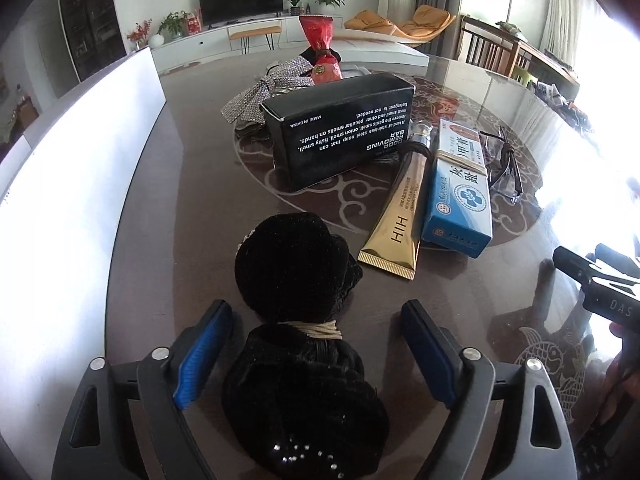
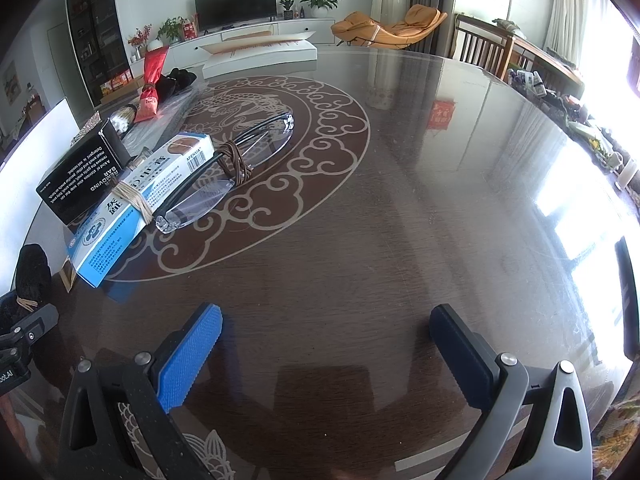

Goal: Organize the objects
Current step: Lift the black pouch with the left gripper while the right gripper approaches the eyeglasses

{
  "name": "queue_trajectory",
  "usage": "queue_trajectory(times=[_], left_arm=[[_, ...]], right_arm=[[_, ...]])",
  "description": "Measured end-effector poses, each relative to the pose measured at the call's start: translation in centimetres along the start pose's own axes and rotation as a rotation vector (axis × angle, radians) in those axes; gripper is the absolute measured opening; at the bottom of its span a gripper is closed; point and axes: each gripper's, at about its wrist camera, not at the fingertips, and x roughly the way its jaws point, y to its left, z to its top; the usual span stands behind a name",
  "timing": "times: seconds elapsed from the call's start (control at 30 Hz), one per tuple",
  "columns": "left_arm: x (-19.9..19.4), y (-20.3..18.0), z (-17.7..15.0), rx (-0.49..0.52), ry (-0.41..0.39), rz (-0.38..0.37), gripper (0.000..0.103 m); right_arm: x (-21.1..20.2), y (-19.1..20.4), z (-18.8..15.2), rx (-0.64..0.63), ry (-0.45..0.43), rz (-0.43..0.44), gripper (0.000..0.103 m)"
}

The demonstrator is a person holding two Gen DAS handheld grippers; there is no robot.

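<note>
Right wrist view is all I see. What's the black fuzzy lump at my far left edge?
Observer: A black velvety bundle, tied at its waist with tan string.
Operator: Is anything holding it?
Observer: No. It lies between the open fingers of the left gripper, and the pads seem clear of it.
Operator: Anything hidden behind my blue box?
Observer: A gold tube, lying between the blue box and the black box.
</note>
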Motion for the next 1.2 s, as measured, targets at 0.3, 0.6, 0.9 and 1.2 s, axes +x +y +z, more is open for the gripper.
queue_trajectory(times=[0.3, 0.6, 0.9, 1.2], left_arm=[[0.95, 0.4, 0.46, -0.032, -0.019, 0.02, 0.103], [0.81, 0.12, 0.5, -0.039, -0.027, 0.026, 0.103], [0.85, 0.16, 0.51, -0.038, -0.027, 0.026, 0.103], [0.9, 0.2, 0.51, -0.038, -0.028, 0.026, 0.103]], right_arm=[[0.01, 0.0, -0.02, 0.0, 0.0, 0.0, 0.103], [-0.05, 0.03, -0.04, 0.0, -0.001, 0.001, 0.103], [-0.05, 0.04, -0.06, 0.001, -0.001, 0.001, 0.103], [-0.05, 0.02, -0.07, 0.0, -0.001, 0.001, 0.103]])
